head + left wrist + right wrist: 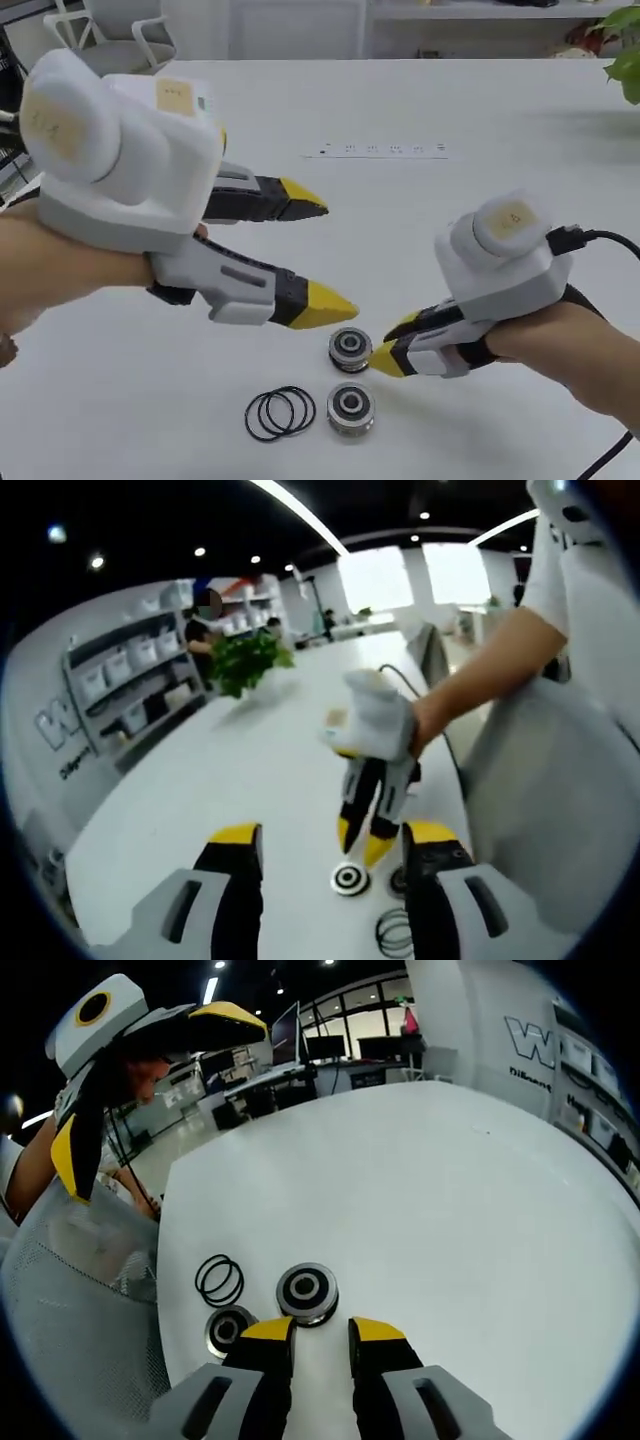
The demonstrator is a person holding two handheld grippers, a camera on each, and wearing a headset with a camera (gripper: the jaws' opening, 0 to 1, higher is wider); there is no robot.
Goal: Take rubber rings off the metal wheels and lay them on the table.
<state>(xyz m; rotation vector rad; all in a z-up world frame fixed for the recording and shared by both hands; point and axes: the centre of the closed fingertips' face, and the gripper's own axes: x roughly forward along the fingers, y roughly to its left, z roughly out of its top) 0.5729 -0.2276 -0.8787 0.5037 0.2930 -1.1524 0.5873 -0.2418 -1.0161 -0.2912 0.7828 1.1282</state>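
Right gripper (390, 345): jaws narrowed to a slim gap, empty, yellow tips just beside the far silver metal wheel (350, 347), probably lining up to pick at its rim. Left gripper (318, 252): wide open, empty, hovers above the work. Loose black rubber rings (280, 412) lie flat on the white table (450, 110) beside the near wheel (350, 408).

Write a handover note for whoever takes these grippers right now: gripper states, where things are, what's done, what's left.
Left gripper: open, empty, raised over the table.
Right gripper: jaws slightly apart, empty, tips right beside the farther wheel.
Nearer wheel sits close to the farther one; a few rubber rings lie loose on the table beside it.
Done: those rings are off.
Left: I cannot tell whether either wheel still carries a ring. Check both, probably the farther one first.
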